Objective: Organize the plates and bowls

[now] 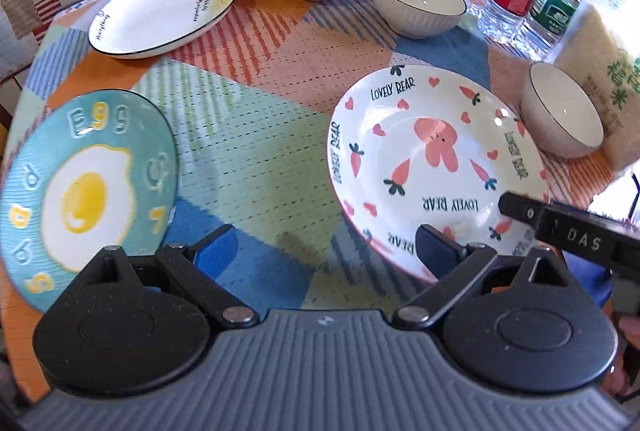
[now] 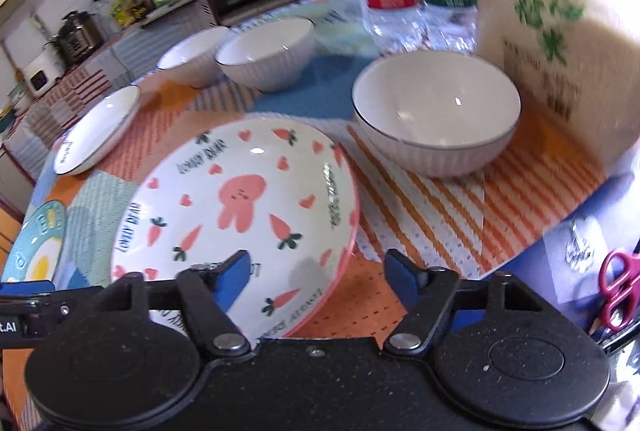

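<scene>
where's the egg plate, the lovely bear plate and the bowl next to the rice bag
egg plate (image 1: 86,197), left wrist view, on the yolk
lovely bear plate (image 2: 240,201), right wrist view, on the pink rabbit
bowl (image 2: 436,107), right wrist view, on the inner wall

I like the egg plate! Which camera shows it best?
The left wrist view: the egg plate fills the left side, with yolk and letters clear. The right wrist view shows only a cut-off sliver of it at the left edge.

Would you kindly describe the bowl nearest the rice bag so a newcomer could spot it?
On the patchwork tablecloth, find the tall rice bag. The bowl sits right beside it, next to the rabbit plate. Unlike the two other white bowls, it stands alone near the bag.
</scene>
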`<act>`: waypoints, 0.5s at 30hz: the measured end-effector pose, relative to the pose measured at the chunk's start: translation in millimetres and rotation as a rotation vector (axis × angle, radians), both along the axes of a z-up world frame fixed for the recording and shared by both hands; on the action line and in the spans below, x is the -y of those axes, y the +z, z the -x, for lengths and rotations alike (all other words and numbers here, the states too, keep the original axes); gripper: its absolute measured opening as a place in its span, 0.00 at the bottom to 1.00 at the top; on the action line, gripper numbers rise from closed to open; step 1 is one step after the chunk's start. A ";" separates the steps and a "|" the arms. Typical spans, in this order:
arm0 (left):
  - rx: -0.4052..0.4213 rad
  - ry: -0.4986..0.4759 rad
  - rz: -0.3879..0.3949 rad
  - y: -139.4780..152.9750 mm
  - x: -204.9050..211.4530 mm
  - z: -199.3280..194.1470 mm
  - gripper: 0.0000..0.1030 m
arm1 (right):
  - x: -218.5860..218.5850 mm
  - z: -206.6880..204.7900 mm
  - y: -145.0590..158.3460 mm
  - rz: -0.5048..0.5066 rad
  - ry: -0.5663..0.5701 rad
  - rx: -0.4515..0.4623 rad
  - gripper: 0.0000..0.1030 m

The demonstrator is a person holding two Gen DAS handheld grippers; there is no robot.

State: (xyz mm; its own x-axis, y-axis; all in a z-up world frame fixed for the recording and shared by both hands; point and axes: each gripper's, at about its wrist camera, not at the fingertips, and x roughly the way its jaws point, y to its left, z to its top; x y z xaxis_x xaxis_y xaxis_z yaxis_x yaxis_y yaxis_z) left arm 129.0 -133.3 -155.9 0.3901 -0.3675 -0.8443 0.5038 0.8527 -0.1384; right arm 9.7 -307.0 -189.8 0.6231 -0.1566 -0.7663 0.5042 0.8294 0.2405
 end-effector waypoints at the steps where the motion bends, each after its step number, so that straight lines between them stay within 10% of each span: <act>1: -0.005 -0.002 0.006 -2.3 0.9 -1.7 0.88 | 2.1 -1.6 -3.2 -0.020 -0.009 0.001 0.56; 5: -0.075 -0.003 0.012 -16.4 5.8 -11.4 0.52 | 7.5 -2.8 -10.2 -0.043 -0.033 0.033 0.30; 9: -0.130 -0.007 0.114 -22.5 1.7 -13.8 0.25 | 12.4 0.2 -14.7 -0.085 -0.066 0.084 0.26; 15: -0.147 -0.018 0.154 -25.2 3.7 -14.2 0.16 | 16.3 3.8 -17.4 -0.083 -0.042 0.124 0.21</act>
State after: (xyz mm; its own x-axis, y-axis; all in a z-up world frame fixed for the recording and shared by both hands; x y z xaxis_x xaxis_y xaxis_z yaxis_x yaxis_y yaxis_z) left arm 143.3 -137.0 -181.0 0.2593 -0.5025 -0.8248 0.4834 0.8068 -0.3396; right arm 5.9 -323.3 -207.3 0.7082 -0.1239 -0.6950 0.5002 0.7828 0.3701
